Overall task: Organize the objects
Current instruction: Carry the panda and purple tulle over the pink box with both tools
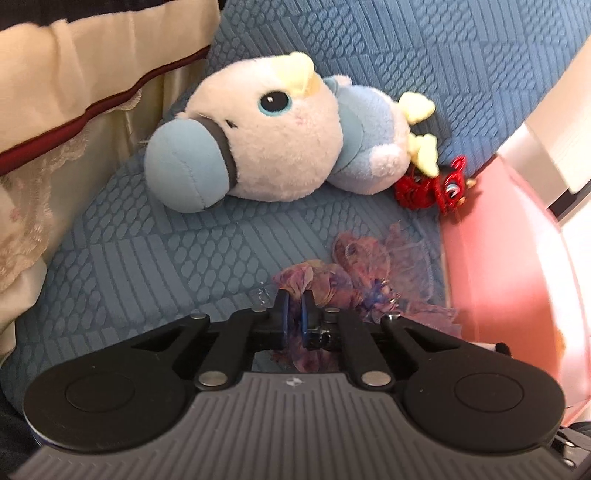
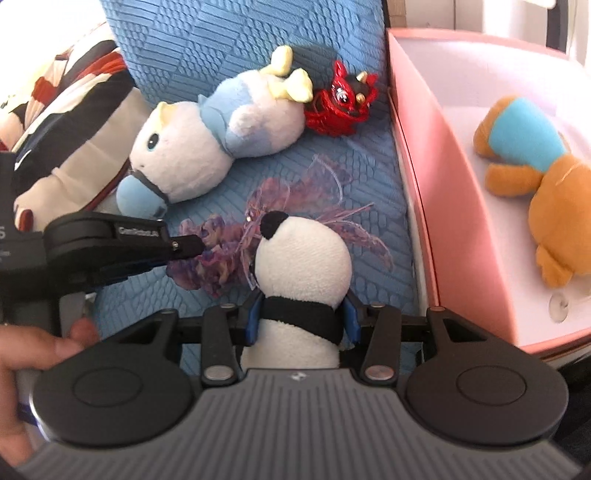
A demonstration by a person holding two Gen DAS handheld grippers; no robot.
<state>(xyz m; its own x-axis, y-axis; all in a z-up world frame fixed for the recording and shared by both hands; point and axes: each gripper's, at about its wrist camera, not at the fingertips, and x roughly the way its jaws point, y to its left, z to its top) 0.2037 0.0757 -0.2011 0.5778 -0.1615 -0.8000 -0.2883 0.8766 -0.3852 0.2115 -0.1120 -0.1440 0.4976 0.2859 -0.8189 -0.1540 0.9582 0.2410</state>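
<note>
My left gripper [image 1: 294,301] is shut on a purple-pink frilly fabric piece [image 1: 365,266] lying on the blue sofa seat [image 1: 147,258]; it also shows from the side in the right wrist view [image 2: 192,249], gripping the same fabric [image 2: 229,251]. My right gripper [image 2: 303,317] is shut on a panda plush [image 2: 303,258], held above the seat. A white-and-blue horse plush [image 1: 258,147] [image 2: 207,147] lies on the seat. A red lion-dance toy [image 1: 432,184] [image 2: 343,99] sits beside it. A pink box [image 2: 417,147] [image 1: 509,258] at the right holds an orange plush [image 2: 546,192].
A cream cushion with a dark red trim [image 1: 74,92] lies at the left of the seat. A striped cloth [image 2: 74,122] is at the left in the right wrist view. The blue sofa backrest [image 2: 240,33] rises behind the toys.
</note>
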